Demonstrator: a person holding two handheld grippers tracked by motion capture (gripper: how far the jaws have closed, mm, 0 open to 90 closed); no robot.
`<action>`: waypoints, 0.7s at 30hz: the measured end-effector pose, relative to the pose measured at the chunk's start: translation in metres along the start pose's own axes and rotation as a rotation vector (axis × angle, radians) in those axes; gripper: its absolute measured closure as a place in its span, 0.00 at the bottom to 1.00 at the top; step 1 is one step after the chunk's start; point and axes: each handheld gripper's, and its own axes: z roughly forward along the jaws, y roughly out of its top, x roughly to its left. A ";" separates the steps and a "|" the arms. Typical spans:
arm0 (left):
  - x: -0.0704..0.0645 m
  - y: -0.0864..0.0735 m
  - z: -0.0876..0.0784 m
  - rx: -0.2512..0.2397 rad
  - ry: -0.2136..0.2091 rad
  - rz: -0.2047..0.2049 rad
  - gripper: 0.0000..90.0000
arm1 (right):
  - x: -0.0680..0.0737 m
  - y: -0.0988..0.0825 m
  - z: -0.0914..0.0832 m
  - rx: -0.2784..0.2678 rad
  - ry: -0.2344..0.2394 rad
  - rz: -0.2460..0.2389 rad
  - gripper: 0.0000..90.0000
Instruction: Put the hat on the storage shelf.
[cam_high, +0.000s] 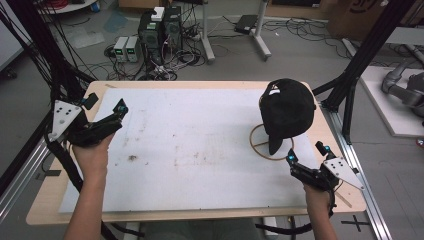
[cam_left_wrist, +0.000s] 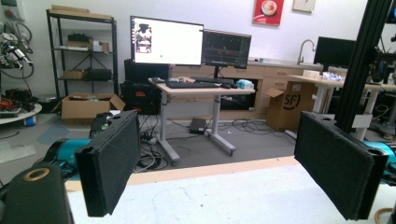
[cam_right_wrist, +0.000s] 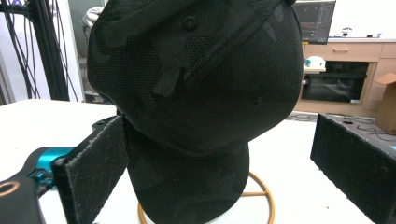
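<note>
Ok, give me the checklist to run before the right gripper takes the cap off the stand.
1. Right gripper jaws apart: ok, open in the right gripper view.
2. Black cap seated on the stand: ok, visor hanging down toward the gripper.
3. Visor between the jaws: ok, nothing pressed yet.
4. Left gripper away from the cap: ok, at the table's far left, open with nothing between its jaws.
5. White mat free beside the stand: ok.
6. Cap snagged on the stand: cannot tell.
</note>
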 end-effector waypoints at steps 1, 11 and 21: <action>0.002 -0.002 -0.002 0.004 0.003 0.001 0.17 | 0.000 0.000 0.000 0.000 0.001 -0.002 0.05; 0.012 -0.026 -0.017 0.040 0.017 0.026 0.17 | 0.000 -0.001 0.001 0.001 0.002 0.001 0.05; 0.023 -0.045 -0.031 0.039 0.038 0.031 0.17 | -0.001 -0.001 0.002 -0.005 -0.002 0.012 0.05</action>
